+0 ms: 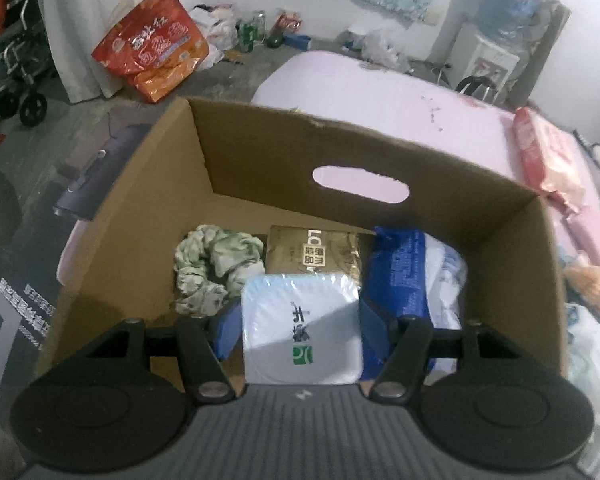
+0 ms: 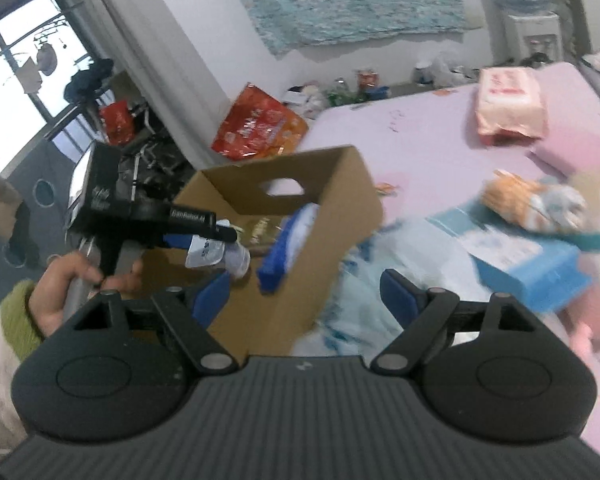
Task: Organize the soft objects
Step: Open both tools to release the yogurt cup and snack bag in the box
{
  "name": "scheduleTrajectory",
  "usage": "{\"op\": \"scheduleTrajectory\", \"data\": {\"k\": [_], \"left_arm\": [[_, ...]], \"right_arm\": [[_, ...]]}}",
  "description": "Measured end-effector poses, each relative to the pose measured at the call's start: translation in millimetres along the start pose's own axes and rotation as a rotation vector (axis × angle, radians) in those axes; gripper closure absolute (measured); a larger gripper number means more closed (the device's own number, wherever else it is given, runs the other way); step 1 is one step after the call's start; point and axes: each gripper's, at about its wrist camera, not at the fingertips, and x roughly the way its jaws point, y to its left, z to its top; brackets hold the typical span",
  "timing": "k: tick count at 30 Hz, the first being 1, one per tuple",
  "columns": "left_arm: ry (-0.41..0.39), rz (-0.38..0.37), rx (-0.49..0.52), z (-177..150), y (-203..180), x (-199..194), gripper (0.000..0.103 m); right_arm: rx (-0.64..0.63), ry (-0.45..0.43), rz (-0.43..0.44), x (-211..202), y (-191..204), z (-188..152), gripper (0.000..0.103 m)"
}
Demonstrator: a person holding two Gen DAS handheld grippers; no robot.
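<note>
Left tongs (image 1: 300, 330) clamped on white tissue pack (image 1: 301, 326), inside cardboard box (image 1: 260, 168) on pink bed (image 1: 379, 92). Right tongs (image 2: 303, 300) apart, empty, over bed clutter beside box.

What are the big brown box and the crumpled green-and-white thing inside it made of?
The box looks like plain corrugated cardboard: matte brown, with a torn top edge and a punched handle hole. The green-and-white thing looks like soft printed fabric, bunched into folds, possibly a scrunchie; the exact cloth is unclear.
</note>
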Motion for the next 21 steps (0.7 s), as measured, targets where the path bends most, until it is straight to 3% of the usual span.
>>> {"op": "scheduleTrajectory", "data": {"k": [3, 10, 21], "left_arm": [[0.007, 0.018, -0.002, -0.2, -2.4, 5.1, 0.032], [-0.012, -0.001, -0.022, -6.8, 1.7, -13.4, 0.029], [-0.181, -0.120, 0.078, -46.4, -21.0, -106.6, 0.017]], "right_arm": [[0.016, 0.010, -0.009, -5.8, -11.7, -12.5, 0.021], [0.058, -0.030, -0.031, -25.2, -30.4, -38.1, 0.021], [0.211, -0.146, -0.002, -73.1, -51.1, -78.9, 0.017]]}}
